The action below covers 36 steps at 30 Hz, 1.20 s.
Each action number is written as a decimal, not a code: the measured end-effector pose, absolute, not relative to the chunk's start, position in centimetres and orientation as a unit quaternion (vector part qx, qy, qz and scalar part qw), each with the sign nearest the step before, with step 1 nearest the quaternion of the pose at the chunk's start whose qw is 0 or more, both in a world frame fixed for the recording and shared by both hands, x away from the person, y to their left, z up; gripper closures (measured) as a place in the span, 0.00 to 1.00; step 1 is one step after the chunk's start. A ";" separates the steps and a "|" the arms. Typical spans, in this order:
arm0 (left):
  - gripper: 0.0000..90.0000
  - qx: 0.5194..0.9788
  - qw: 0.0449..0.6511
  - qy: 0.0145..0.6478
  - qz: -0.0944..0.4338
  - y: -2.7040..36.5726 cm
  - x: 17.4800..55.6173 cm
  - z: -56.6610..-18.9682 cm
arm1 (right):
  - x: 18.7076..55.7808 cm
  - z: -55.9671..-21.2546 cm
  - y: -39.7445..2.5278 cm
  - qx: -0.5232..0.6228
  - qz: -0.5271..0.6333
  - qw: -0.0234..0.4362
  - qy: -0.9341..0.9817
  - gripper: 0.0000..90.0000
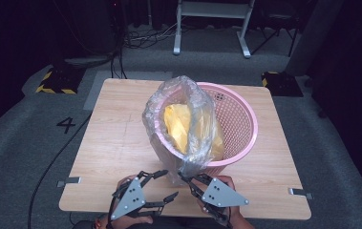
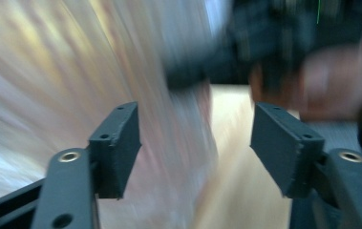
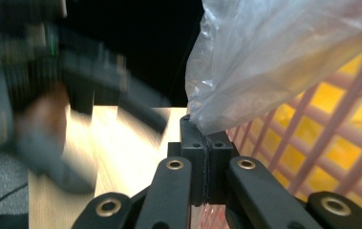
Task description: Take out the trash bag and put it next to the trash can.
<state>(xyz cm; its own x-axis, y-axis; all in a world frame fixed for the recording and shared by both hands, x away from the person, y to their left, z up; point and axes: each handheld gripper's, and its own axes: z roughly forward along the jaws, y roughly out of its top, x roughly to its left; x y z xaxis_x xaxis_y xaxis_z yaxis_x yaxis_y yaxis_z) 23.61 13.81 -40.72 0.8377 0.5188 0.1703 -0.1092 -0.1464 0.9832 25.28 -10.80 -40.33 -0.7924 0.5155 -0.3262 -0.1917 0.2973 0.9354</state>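
Observation:
A pink plastic basket (image 1: 238, 119) stands on the wooden table (image 1: 116, 138). A clear plastic bag (image 1: 193, 119) with something yellow (image 1: 181, 125) inside hangs over the basket's near rim. My right gripper (image 1: 186, 180) is shut on the bag's lower corner, seen close up in the right gripper view (image 3: 206, 133) against the basket's lattice (image 3: 312, 157). My left gripper (image 1: 165, 186) is open near the table's front edge, just left of the bag; its jaws (image 2: 195, 143) stand wide apart with nothing between them, and the scene behind them is blurred.
The table's front edge lies right below both grippers. Metal clips (image 1: 69, 181) (image 1: 299, 192) sit at its front corners. Bare wood lies left of the basket. A cable (image 1: 54, 157) runs over the grey floor at the left.

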 end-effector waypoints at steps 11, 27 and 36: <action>0.36 0.725 0.601 0.161 0.297 10.8 24.1 -38.0 | 25.1 -41.1 -10.1 0.084 0.547 0.321 0.769 0.99; 0.99 0.746 0.581 0.159 0.284 13.1 26.5 -39.1 | 25.1 -41.7 -11.4 0.099 0.556 0.322 0.760 0.90; 0.99 0.759 0.578 0.154 0.256 12.5 27.8 -40.4 | 25.0 -40.7 -11.4 0.102 0.609 0.287 0.732 0.73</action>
<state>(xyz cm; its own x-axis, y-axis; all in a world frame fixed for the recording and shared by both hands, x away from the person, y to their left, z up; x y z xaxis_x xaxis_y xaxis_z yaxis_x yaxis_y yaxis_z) 27.85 12.52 -40.43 0.8218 0.5299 0.2095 -0.0611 -0.2837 0.9570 24.97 -11.44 -40.73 -0.8140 0.4999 -0.2958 -0.2003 0.2364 0.9508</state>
